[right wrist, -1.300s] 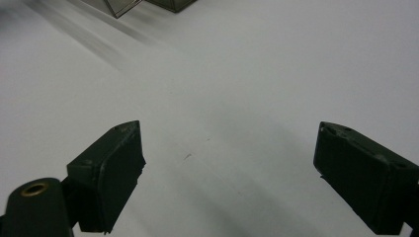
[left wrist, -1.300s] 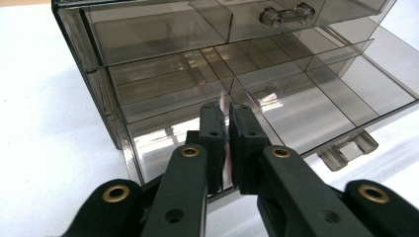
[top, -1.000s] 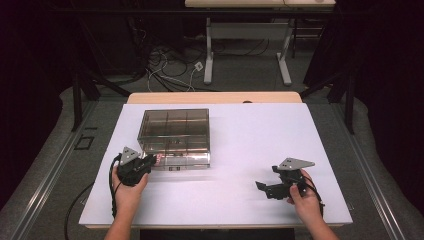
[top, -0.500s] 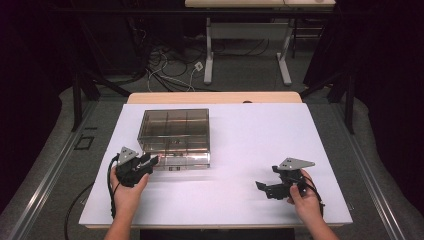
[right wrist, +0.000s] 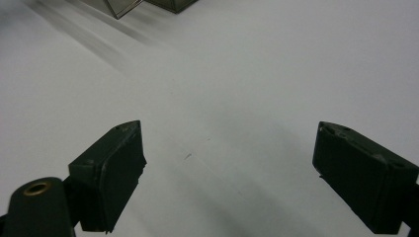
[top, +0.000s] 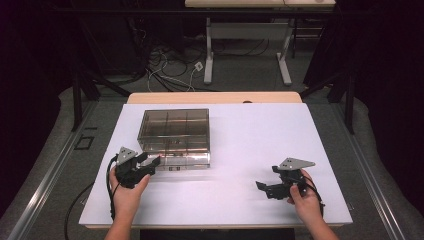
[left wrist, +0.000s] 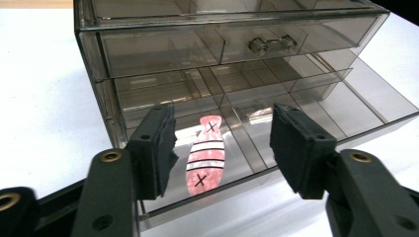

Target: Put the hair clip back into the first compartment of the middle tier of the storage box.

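With my left gripper (left wrist: 222, 148) spread wide before the pulled-out lower drawer (left wrist: 276, 123) of the smoky drawer box (top: 175, 135), I should descend straight over the pink striped fish-shaped piece (left wrist: 205, 154) inside, while my right gripper (top: 275, 189) rests released on the white table (top: 250, 150).

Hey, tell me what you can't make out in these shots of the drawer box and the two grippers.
- Drawer box, left gripper view: top and right side cut off by the frame.
- Pink striped piece: too small to find in the high view.
- Right gripper view: box corner cut off and blurred at the top edge.
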### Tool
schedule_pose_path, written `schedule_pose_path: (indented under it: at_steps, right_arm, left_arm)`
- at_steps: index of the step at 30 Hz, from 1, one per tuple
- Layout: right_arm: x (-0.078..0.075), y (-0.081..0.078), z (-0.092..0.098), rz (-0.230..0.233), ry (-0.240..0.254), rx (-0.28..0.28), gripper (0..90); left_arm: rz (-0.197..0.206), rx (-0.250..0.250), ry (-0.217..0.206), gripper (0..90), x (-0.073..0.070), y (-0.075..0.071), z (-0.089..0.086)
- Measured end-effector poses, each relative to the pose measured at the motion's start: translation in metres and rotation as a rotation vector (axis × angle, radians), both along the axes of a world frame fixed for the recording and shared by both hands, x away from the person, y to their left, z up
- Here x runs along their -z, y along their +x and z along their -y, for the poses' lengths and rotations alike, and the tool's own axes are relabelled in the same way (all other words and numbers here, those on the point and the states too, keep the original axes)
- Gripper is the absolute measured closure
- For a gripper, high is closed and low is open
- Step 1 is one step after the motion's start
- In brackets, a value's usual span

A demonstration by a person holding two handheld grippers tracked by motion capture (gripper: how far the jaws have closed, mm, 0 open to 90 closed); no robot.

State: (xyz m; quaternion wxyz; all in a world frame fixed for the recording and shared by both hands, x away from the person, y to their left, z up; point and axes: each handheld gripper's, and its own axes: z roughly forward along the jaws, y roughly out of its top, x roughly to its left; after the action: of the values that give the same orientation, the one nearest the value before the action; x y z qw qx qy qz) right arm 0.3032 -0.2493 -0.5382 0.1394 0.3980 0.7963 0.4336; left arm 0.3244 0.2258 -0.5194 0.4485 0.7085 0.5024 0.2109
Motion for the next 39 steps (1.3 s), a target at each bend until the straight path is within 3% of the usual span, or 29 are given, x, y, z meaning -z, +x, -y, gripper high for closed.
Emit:
schedule_pose_path:
  at_steps: [10, 17, 29, 37, 39]
  right_arm:
    - [0.000, 0.000, 0.001, 0.002, -0.006, -0.004, 11.9]
    - [-0.001, 0.000, 0.001, -0.001, -0.003, -0.003, 11.9]
    - [0.000, 0.001, 0.002, 0.012, -0.006, -0.008, 12.1]
    - [0.000, 0.001, 0.002, 0.011, -0.004, 0.000, 12.2]
    - [0.000, 0.001, 0.002, 0.010, -0.004, -0.006, 12.2]
  left_arm:
    - [-0.004, 0.010, -0.002, 32.6, -0.005, -0.005, 0.011]
    - [-0.019, 0.041, -0.010, 33.5, -0.008, -0.009, 0.020]
    - [-0.061, 0.135, 0.010, 56.3, -0.007, -0.024, 0.053]
    - [-0.119, 0.157, -0.032, 75.2, -0.004, -0.031, 0.064]
    - [-0.128, 0.153, -0.027, 79.3, -0.003, -0.032, 0.065]
